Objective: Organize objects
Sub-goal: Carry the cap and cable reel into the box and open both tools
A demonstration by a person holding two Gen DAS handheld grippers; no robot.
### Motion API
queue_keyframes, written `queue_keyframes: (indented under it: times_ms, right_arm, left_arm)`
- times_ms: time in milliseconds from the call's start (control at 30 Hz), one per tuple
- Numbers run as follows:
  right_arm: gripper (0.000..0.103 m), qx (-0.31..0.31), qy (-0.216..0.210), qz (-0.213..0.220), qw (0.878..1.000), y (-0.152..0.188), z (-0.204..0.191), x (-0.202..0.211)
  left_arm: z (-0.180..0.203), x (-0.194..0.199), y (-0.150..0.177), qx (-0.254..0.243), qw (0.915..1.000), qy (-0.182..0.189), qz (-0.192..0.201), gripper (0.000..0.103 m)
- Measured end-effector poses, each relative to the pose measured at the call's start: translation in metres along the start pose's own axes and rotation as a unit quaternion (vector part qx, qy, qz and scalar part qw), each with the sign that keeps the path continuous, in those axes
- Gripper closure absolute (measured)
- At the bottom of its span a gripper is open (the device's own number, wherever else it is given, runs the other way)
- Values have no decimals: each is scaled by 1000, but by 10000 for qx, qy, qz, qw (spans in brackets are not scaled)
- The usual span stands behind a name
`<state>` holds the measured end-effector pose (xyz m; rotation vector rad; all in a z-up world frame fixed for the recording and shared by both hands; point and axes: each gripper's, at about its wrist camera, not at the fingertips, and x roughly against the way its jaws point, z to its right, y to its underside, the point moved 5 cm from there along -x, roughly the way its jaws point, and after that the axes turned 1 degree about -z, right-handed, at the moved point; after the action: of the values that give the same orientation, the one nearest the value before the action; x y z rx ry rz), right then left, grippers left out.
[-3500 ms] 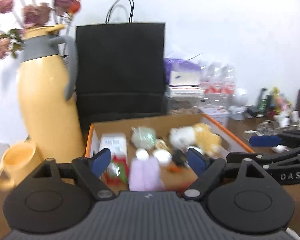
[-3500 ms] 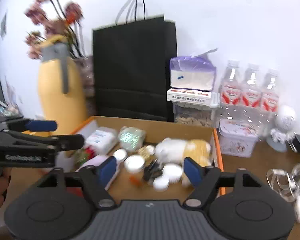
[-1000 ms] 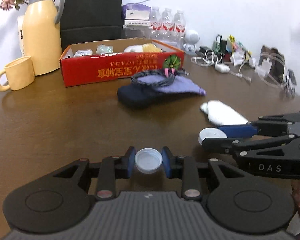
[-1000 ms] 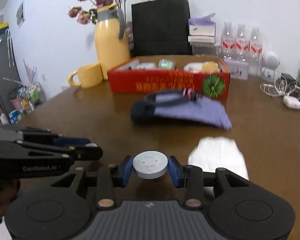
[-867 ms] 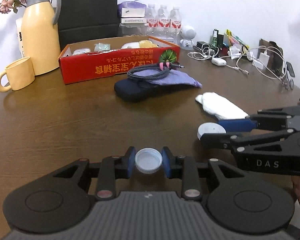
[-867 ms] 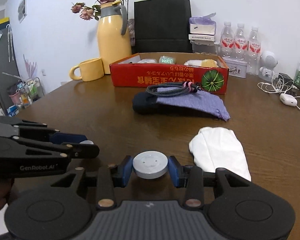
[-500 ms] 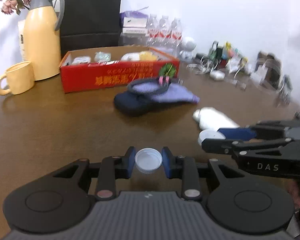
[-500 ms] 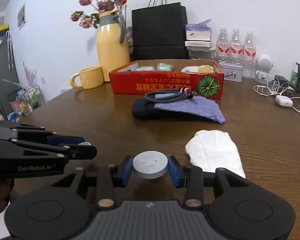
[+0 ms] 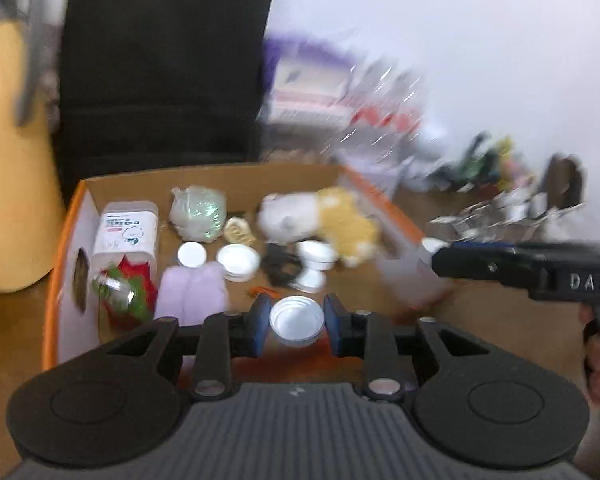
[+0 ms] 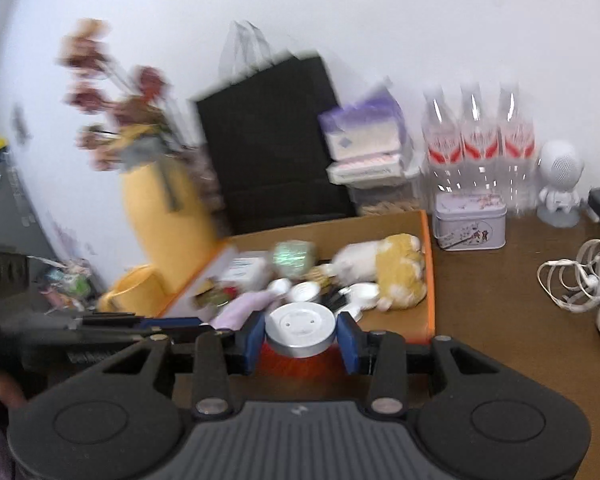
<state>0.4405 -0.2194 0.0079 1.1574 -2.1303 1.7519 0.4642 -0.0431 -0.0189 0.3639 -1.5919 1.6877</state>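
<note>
Left wrist view: left gripper [image 9: 296, 325] pinching small white hollow-side-up plastic cap [image 9: 296, 321] between blue pads, held over near edge of orange-rimmed cardboard box [image 9: 56, 264] of oddments.

Right wrist view: right gripper [image 10: 301, 336] clamped on round white-and-grey disc [image 10: 301, 329], poised above same box's [image 10: 429, 264] near rim.

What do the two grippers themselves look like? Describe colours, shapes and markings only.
The left gripper and the right gripper share one build: black linkage arms, blue finger pads, a ribbed grey body and round black discs at either side. From the left view, the right gripper's side reads DAS.
</note>
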Motion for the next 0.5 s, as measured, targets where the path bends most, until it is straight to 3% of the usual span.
queue_keyframes:
  times_ms: [100,200,267,333,400,500]
  right_arm:
    - [65,-1,376,-644,9972,-16,5,-63]
    - [64,235,725,-1081,9912,-8,6,-103]
    - [64,197,756,-1221,9894,0,8,-114]
    - [61,26,518,-1269,9906,5,8,-114]
    - [57,-124,351,-1171,9924,5,8,-105]
    - [55,-121,412,-853,9954,-3,8,-81]
  left_arm:
    - [-13,-42,-8,271,9976,-150,-622,71]
    - [-11,-54,-5,-25,9974,-278,-665,59]
    - [-10,-45,-4,-95,9984,-234,-502,50]
    - [-12,-32,-5,-139,9990,-291,-322,41]
    - [-12,-13,-7,-190,9992,-341,-82,31]
    - [-11,20,-7,-214,9985,-406,298,25]
